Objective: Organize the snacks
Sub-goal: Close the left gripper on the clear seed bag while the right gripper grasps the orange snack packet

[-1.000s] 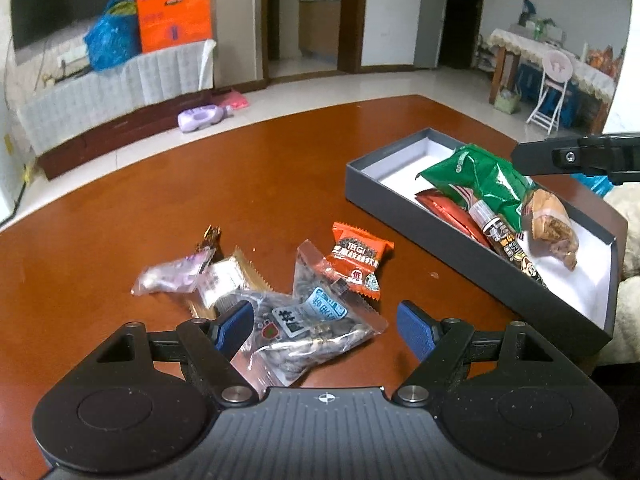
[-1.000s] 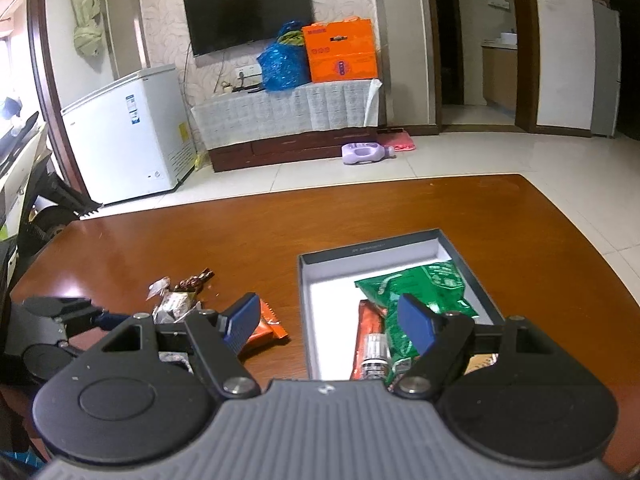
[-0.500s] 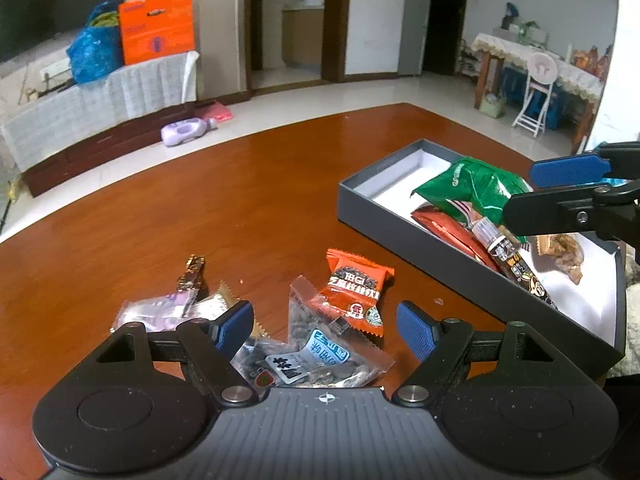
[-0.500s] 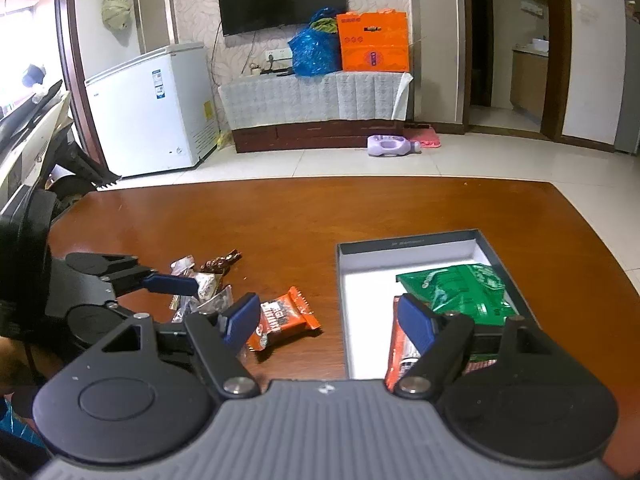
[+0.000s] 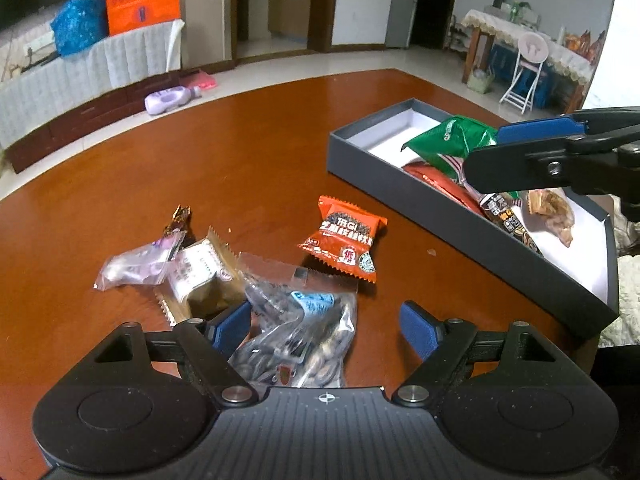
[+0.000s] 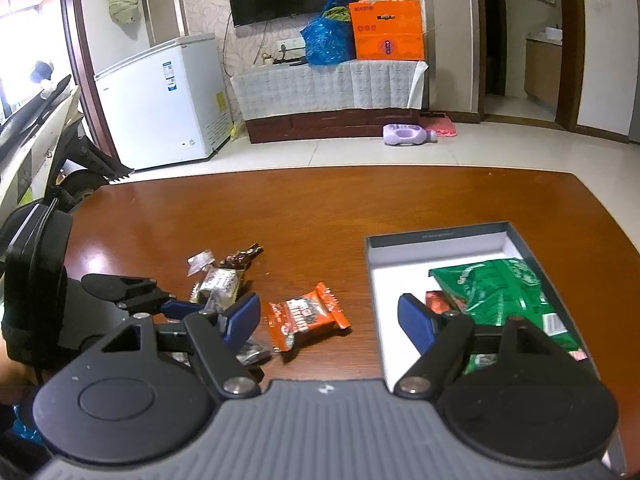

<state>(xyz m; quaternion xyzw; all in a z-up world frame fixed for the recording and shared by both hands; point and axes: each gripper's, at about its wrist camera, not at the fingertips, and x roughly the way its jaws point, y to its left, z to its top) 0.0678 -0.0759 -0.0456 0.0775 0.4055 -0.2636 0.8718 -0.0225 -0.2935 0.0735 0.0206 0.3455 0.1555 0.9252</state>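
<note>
Left tongs [image 5: 326, 322] opened further, straddling seed packet [image 5: 296, 332], untouched

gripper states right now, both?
Left gripper: open, jaws around the clear seed bag, not gripping.
Right gripper: open, holding nothing.

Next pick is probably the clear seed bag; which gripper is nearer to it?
Left. The left gripper already has the seed bag between its open jaws; the right gripper hangs over the box edge.

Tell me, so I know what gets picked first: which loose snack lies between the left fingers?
The clear bag of dark seeds with the blue label; other loose packets lie farther out.
</note>
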